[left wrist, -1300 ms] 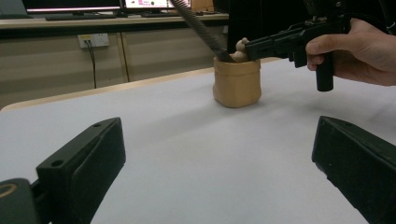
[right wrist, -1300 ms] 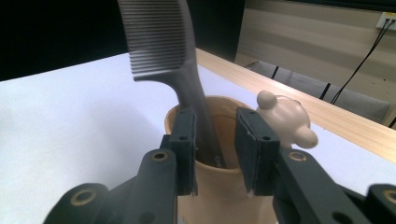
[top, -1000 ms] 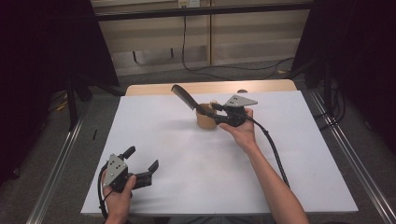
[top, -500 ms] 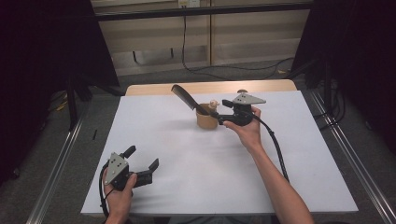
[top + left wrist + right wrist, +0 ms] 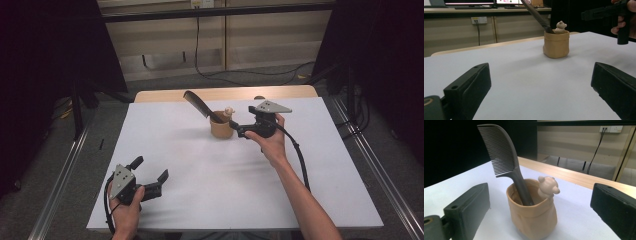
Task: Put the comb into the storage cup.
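The dark comb (image 5: 504,165) stands handle-down in a small tan holder (image 5: 532,220) with a little bear figure (image 5: 548,187) on its rim, toward the far middle of the white table (image 5: 200,200). Its toothed end leans up and away from the right gripper (image 5: 239,129). It looks light and stiff; the thick handle just above the rim seems the safest place to grip, as the fine teeth could flex or slip. The holder looks soft and light, so it may tip if nudged.

The right gripper's jaws have just been opening and stand wide with nothing between them, beside the holder. The left gripper (image 5: 159,181) rests near the front edge, jaws spread and empty.

The right gripper view shows the comb's teeth and the bear's face; the left gripper view adds monitors (image 5: 481,2) on a far counter.
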`<action>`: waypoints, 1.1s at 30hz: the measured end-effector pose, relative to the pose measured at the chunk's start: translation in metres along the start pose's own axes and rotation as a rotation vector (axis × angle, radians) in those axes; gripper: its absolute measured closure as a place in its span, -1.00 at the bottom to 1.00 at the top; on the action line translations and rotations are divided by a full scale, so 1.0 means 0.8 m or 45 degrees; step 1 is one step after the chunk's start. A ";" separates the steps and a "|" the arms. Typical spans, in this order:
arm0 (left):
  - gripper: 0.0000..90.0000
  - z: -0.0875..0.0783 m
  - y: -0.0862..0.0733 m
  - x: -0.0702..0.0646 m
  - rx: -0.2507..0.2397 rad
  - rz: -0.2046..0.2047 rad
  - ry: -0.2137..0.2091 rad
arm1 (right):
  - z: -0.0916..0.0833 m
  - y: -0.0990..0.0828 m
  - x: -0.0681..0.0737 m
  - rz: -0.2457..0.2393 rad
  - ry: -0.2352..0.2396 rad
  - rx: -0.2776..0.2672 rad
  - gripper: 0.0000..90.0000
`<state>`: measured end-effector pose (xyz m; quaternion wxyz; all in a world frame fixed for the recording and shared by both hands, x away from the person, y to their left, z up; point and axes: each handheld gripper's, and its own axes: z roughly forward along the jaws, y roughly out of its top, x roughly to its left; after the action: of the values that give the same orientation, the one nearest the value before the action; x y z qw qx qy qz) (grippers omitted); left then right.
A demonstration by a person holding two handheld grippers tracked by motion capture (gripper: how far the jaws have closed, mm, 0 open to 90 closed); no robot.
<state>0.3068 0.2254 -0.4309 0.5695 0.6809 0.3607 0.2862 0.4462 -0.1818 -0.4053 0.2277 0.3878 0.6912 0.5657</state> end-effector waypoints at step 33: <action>-0.93 -0.005 0.002 -0.001 -0.014 -0.008 0.026 | -0.088 -0.019 0.003 -0.026 -0.241 -0.075 -1.00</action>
<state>0.3032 0.2266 -0.4285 0.5704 0.6736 0.3672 0.2933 0.3874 -0.2235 -0.4013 0.3089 0.4256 0.6536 0.5443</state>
